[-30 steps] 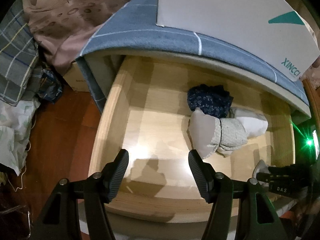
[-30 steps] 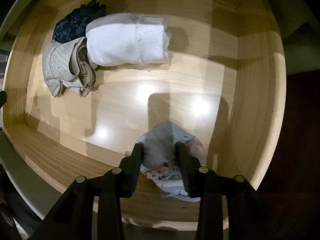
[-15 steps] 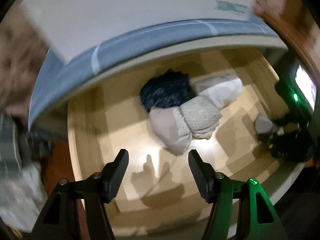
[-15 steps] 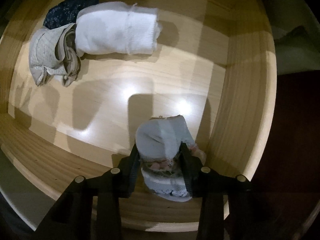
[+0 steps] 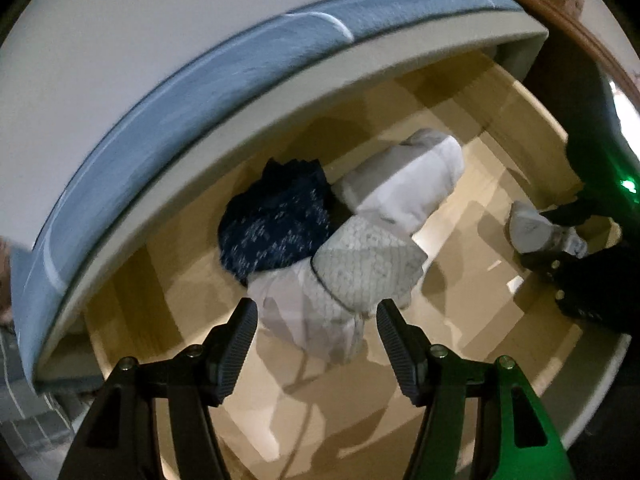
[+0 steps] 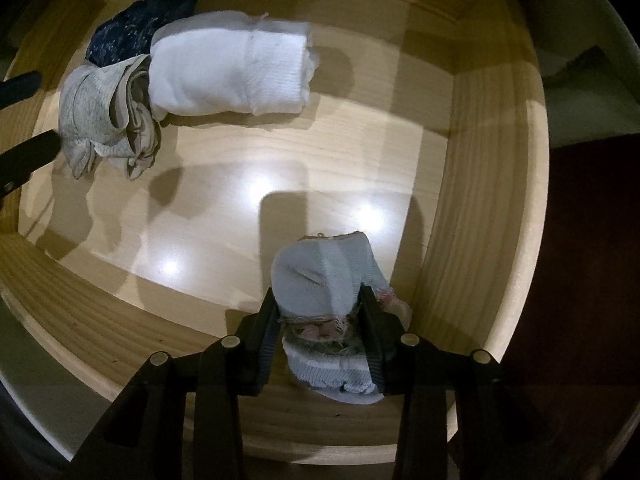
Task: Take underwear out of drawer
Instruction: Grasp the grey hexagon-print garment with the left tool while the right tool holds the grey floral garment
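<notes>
The pale blue folded underwear (image 6: pixel 324 276) lies on the drawer floor at the near right corner, close to the right wall, and the right gripper (image 6: pixel 320 320) is clamped on it, one pad against each flank of the bundle. It looks light and soft, so it should squash and sag rather than slip; a hold across the thick middle of the fold, as here, seems safer than a loose edge, which could let it unroll.

At the far left of the wooden drawer (image 6: pixel 480 208) three more bundles touch one another: a white roll (image 6: pixel 232 76), a beige patterned piece (image 6: pixel 104 120) near it, and a dark blue speckled one (image 6: pixel 132 32) against the far wall.

The left gripper (image 5: pixel 316 330) hangs above the beige piece with its jaws wide apart, holding nothing.

Above the drawer lies a blue-edged mattress (image 5: pixel 160 92).
</notes>
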`<state>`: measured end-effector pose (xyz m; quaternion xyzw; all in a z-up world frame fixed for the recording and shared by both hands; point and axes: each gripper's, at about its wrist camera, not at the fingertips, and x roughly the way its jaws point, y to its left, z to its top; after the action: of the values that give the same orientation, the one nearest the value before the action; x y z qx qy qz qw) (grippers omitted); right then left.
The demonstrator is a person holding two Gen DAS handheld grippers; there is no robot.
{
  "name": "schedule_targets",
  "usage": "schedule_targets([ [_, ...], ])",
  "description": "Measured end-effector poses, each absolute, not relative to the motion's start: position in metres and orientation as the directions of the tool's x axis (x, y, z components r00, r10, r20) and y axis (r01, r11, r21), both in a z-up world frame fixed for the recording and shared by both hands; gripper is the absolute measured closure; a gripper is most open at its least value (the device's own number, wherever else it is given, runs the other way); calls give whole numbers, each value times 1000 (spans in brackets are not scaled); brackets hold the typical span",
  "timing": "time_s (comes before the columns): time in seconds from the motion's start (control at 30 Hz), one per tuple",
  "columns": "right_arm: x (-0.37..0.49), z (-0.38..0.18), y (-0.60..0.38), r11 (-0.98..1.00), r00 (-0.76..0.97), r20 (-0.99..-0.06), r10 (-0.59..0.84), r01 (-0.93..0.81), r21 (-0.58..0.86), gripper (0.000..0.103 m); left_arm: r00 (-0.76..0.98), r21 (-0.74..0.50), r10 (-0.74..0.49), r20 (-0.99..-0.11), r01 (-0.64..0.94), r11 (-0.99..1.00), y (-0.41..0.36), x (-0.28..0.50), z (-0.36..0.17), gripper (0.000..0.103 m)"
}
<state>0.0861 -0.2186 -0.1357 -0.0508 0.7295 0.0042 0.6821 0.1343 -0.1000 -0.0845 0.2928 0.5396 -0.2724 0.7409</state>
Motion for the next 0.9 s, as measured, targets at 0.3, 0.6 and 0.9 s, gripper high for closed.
schedule_targets([
  [0.3, 89, -137, -224, 996, -64, -996, -63, -70, -58, 67, 228, 184, 13, -974, 751, 634, -128, 146, -117, 35],
  [0.6, 89, -136, -224, 996, -64, -996, -63, -70, -59, 67, 144, 146, 65, -987, 670, 728, -114, 161, -131, 35],
  [0.9, 90, -135, -224, 996, -64, -996, -62, -67, -58, 67, 31, 116, 123, -992, 620, 776, -92, 160, -138, 36],
])
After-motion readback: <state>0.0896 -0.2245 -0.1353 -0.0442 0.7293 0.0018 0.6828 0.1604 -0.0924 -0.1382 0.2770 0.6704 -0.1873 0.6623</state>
